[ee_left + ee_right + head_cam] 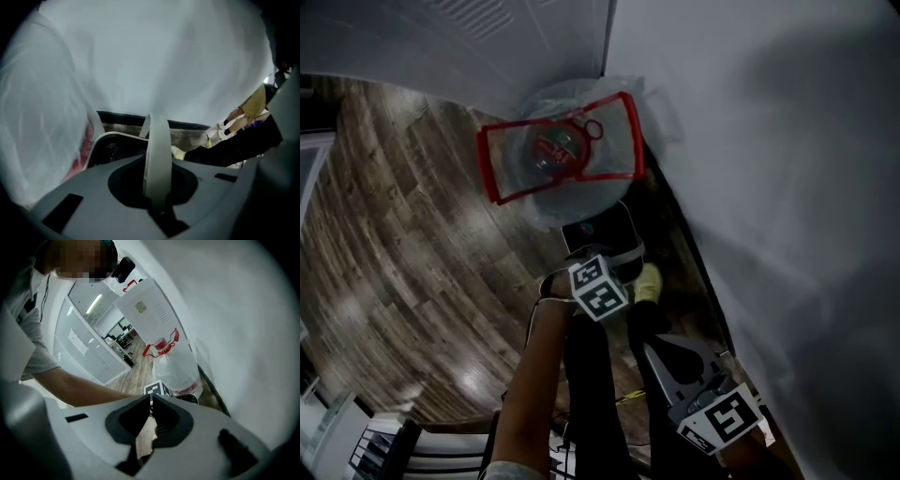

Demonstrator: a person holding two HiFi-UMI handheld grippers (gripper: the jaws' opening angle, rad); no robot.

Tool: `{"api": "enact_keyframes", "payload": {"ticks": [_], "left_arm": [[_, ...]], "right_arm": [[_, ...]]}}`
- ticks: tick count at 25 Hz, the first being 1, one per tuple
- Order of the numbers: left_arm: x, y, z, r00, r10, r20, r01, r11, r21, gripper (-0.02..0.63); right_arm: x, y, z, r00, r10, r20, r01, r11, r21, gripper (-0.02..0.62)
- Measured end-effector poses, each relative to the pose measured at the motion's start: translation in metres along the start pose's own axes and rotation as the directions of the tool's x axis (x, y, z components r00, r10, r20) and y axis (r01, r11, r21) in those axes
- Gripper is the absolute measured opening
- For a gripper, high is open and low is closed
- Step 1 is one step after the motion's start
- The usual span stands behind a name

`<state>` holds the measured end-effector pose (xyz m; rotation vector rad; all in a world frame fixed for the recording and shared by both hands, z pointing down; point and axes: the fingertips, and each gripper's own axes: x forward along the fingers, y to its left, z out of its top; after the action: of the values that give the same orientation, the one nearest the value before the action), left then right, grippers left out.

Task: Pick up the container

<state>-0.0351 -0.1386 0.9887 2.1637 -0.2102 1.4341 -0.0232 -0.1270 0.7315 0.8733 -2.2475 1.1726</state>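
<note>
Far left I see one stretch of wood-plank floor [394, 234]. On it stands one clear bin bag [567, 159] with a red drawstring, set into the corner of the white wall [769, 141]. Just in front of the bag sits the one container [598, 228], black inside with a white rim, on the floor close to the wall. My left tongs [157, 157] are down at it, drawn narrow and pinching its upright white edge. One marker cube [598, 287] rides on them and covers part of the container from above. Just beside it is one yellowish shoe [649, 281]. Further right, my right tongs [151, 401] hang well back from the container, pressed together with nothing in them, and carry the second cube [727, 418]
</note>
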Motion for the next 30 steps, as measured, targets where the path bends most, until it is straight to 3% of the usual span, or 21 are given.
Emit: {"api": "enact_keyframes", "payload": {"ticks": [3,5,10,14,18,22,26,30], "left_arm": [[0.002,-0.027,-0.005,0.987,-0.158,-0.037,0.158,0.987,0.015,0.014],[-0.002,-0.04,-0.007,0.977,-0.211,-0.027,0.211,0.977,0.003,0.014],[-0.008,-0.045,-0.014,0.975,-0.223,-0.015,0.219,0.964,-0.154,0.014],[-0.011,-0.038,-0.02,0.986,-0.164,0.019,0.16,0.918,-0.364,0.014],[-0.022,-0.044,-0.036,0.99,-0.127,0.063,0.14,0.809,-0.57,0.014],[-0.038,-0.053,-0.047,0.987,-0.069,0.143,0.151,0.692,-0.706,0.014],[-0.068,-0.06,-0.058,0.973,-0.004,0.233,0.2,0.525,-0.827,0.014],[-0.105,-0.064,-0.063,0.948,0.09,0.305,0.255,0.357,-0.899,0.014]], "right_arm": [[-0.002,0.0,0.0,1.0,-0.002,-0.003,0.002,1.0,-0.002,0.032],[-0.005,0.003,0.004,1.0,0.002,0.002,-0.002,1.0,-0.004,0.032],[-0.013,0.008,0.017,1.0,0.004,0.02,-0.004,1.0,-0.018,0.032],[-0.016,0.012,0.02,1.0,0.007,0.022,-0.006,0.999,-0.032,0.032],[-0.018,0.023,0.024,0.999,0.024,0.025,-0.023,0.999,-0.049,0.032],[-0.025,0.037,0.033,0.999,0.034,0.027,-0.032,0.997,-0.075,0.032],[-0.03,0.051,0.046,0.998,0.043,0.041,-0.039,0.994,-0.098,0.032],[-0.042,0.073,0.06,0.997,0.056,0.046,-0.049,0.989,-0.141,0.032]]}}
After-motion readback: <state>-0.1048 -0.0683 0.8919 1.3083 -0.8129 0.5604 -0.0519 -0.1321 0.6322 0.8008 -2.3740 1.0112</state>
